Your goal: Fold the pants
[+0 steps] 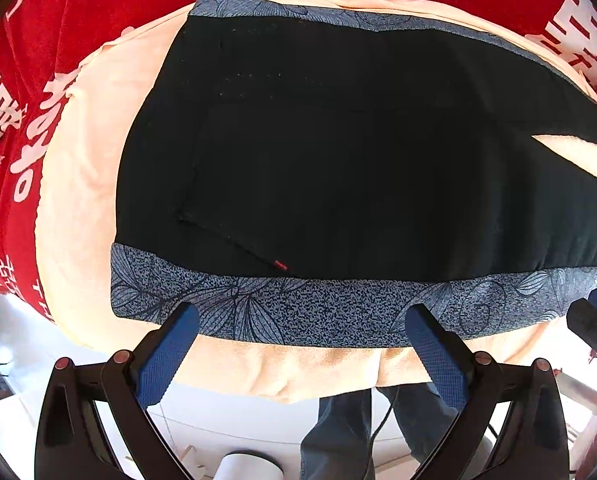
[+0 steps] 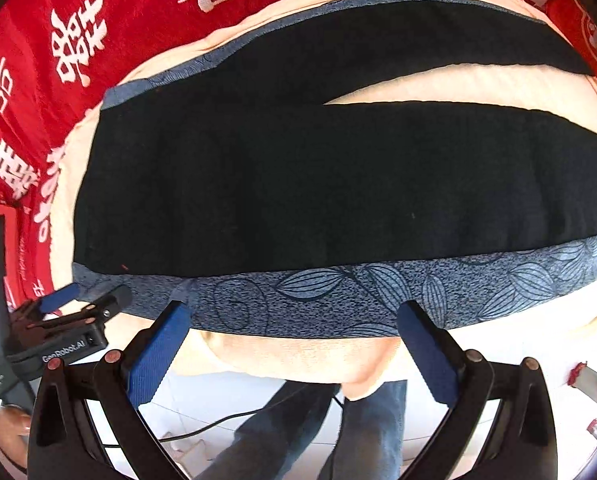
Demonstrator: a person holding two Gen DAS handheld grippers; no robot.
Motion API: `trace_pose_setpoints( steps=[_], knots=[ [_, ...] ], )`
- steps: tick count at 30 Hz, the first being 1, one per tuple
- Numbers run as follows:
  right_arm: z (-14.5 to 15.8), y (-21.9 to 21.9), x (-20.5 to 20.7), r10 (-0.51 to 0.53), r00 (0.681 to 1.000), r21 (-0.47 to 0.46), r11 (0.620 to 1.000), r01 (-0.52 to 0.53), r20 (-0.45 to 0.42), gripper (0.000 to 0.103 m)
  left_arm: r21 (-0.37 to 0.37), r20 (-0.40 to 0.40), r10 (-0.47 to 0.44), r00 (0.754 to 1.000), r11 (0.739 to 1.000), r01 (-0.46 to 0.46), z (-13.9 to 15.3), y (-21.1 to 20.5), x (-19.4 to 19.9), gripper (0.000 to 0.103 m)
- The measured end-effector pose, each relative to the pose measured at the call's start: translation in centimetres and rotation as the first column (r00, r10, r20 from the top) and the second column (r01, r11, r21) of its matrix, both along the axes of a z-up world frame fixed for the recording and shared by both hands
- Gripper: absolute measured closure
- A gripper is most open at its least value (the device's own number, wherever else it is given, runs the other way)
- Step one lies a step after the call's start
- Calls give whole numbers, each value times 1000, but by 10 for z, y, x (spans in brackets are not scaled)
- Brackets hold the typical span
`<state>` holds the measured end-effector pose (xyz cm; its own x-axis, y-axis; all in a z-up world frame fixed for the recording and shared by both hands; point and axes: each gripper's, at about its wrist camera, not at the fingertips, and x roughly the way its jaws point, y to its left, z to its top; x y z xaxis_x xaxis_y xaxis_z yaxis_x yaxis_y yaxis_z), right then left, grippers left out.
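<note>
A: where's the pants at?
B: flat on the peach towel. left gripper and right gripper at the near patterned side stripe, fingers spread wide, holding nothing.

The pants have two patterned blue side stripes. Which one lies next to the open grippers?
The near stripe, along the pants' edge by the table front; both the left gripper and right gripper hover open at it. The other stripe runs along the far edge.
</note>
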<state>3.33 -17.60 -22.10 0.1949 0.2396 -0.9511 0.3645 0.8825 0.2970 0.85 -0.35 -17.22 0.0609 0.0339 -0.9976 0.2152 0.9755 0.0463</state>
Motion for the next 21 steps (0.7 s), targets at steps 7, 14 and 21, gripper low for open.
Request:
trace_pose_setpoints(
  steps=[7,14,21],
  knots=[
    [2,8,-8,-35,993,283,959,0,116,4,-188,7,75,997,980,-72,9,34,-7,0],
    [-67,44,-21,-36,999,541,841,16,27,34,-310,-41,119,992,942,-126,-8,60,-18,0],
    [-109,62,-11,-134,990,627,775,74,49,34,-379,-71,124,990,915,-142,-21,69,-25,0]
  ],
)
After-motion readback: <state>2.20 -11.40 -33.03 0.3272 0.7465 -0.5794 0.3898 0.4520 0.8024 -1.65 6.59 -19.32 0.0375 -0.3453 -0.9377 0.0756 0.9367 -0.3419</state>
